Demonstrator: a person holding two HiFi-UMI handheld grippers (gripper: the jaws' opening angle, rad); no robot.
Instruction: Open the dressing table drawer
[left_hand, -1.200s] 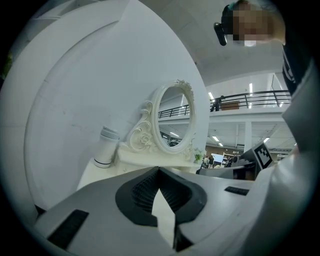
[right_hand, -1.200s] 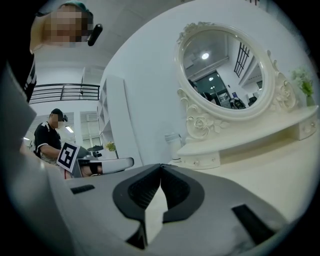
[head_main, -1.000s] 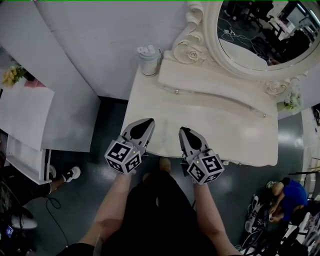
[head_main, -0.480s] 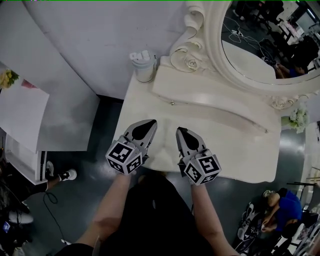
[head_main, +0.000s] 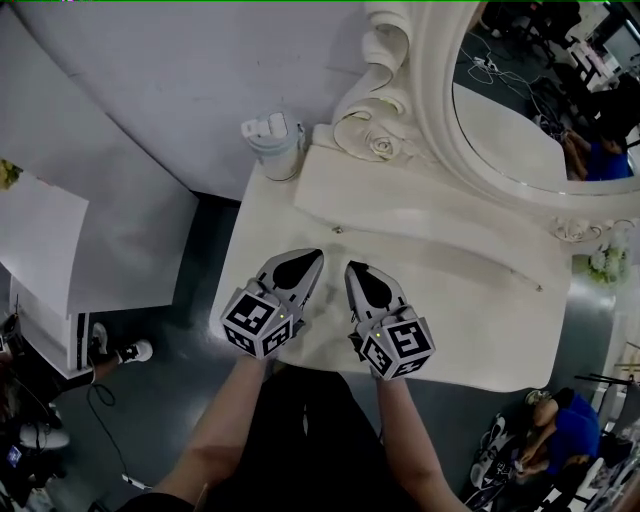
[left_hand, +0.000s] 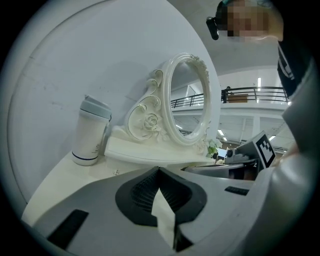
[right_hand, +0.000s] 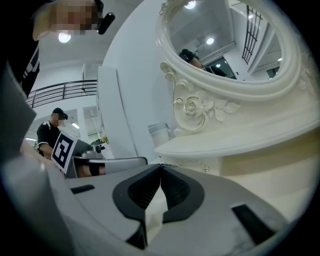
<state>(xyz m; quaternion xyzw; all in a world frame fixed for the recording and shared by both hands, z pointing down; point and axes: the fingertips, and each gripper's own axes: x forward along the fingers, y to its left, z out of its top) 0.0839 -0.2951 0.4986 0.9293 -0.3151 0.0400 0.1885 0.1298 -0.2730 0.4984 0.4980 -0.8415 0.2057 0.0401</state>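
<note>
While I hold both tools over the smooth cream tabletop (head_main: 470, 325) in front of the oval mirror (head_main: 545, 95), my left gripper (head_main: 313, 257) has its ribbed black pads (left_hand: 140, 192) pressed together on nothing. My right gripper (head_main: 352, 270) is closed and empty too, the two pointed tips near each other. Directly beneath the mirror's carved scroll-and-rose frame (head_main: 380, 145) runs the low curved drawer tier (head_main: 420, 215), with a small round knob (head_main: 338, 229) on its front, just ahead of my tips. Left of the mirror a white cylindrical cup (head_main: 272, 148) with a lid stands against the plain wall (head_main: 180, 90).
</note>
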